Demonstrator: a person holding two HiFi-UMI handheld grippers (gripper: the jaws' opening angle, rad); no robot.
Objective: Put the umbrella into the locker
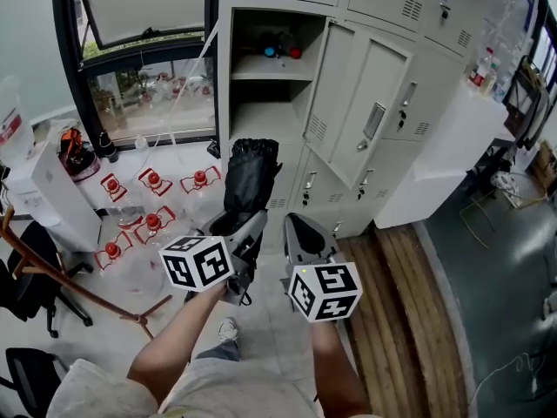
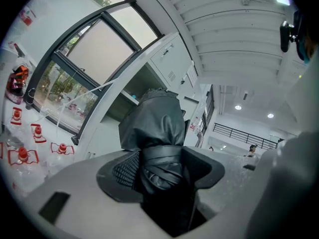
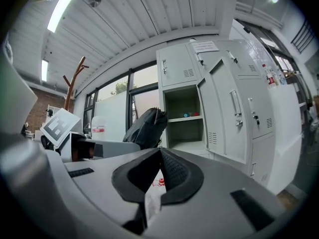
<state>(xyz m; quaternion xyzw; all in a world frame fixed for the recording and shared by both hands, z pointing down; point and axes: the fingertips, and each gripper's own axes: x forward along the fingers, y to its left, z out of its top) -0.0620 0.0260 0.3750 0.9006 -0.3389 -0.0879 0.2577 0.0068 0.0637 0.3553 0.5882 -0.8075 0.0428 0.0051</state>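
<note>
— Where's the umbrella just now?
— Out in the air in front of the locker, not inside it. It's the black folded one, bound with its strap. The left gripper has it clamped near the lower end, so most of it sticks out forward past the jaws.
— And from that gripper's own camera?
— Same story. The umbrella fills the gap of the left gripper, both pads pressed on the cloth, with the open compartment behind it.
— How are the arms held?
— Both stretched out ahead, side by side, the left forearm and the right forearm. The grippers point level towards the cabinets, near each other but apart.
— Is the other one holding anything?
— No. The right gripper sits just right of the umbrella, jaws brought together and empty. In its own view the right gripper has its pad tips meeting, with a sliver of floor showing lower down between them. The umbrella is off to its left and the locker is ahead.
— Door open?
— Yes, the door is swung out to the right. Inside there's a shelf with a few small blue and red things at the back. Left of the locker, clear bottles with red caps stand on the floor under the window.
</note>
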